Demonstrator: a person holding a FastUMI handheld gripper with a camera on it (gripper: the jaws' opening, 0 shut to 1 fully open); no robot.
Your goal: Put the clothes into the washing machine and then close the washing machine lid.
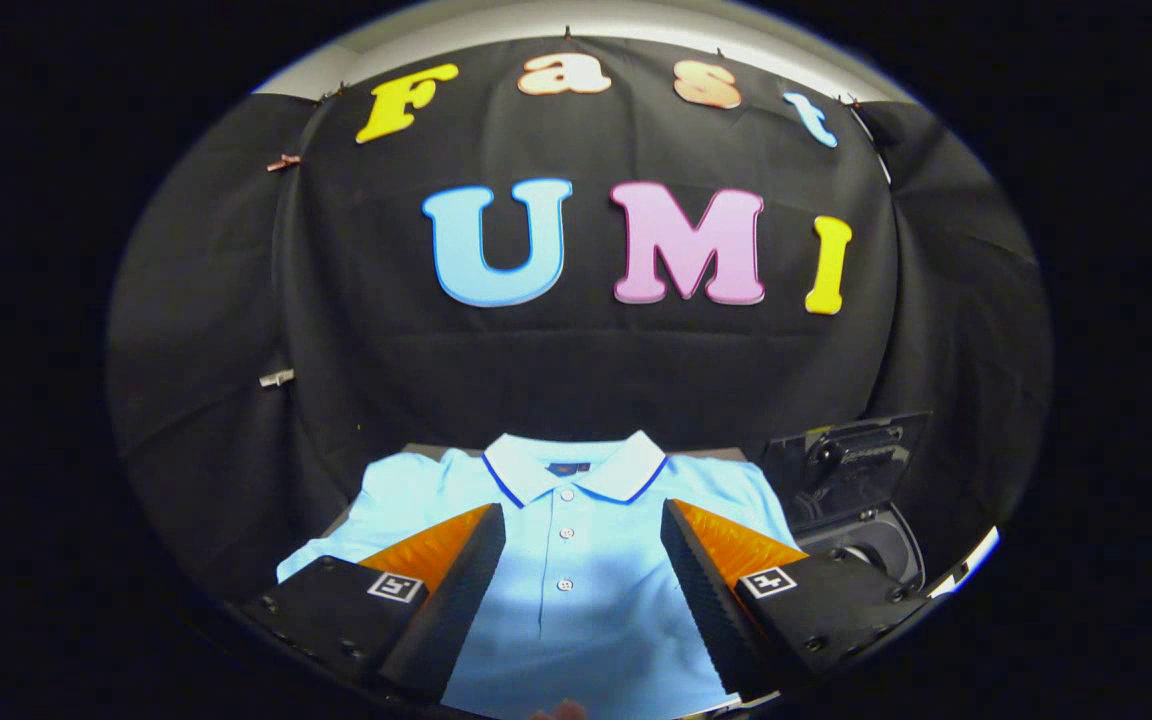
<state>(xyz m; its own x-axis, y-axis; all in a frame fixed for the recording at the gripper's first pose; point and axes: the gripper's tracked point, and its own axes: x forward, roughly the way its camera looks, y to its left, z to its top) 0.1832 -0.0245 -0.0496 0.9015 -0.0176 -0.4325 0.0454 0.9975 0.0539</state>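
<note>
A: Item, gripper (583,560): fingers spread wide, holding nothing, above polo shirt (576,600) lying flat, buttons between them

B: Washing machine (861,500): lid up, beside shirt. Advice: pinch gathered cloth mid-chest, not a single layer

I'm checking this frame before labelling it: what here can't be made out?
- Light blue polo shirt: sleeves and hem covered by the open fingers, gripper view.
- Dark washing machine with raised lid: drum interior too dark, partly behind one finger.
- Surface under the shirt: covered by the cloth.
</note>
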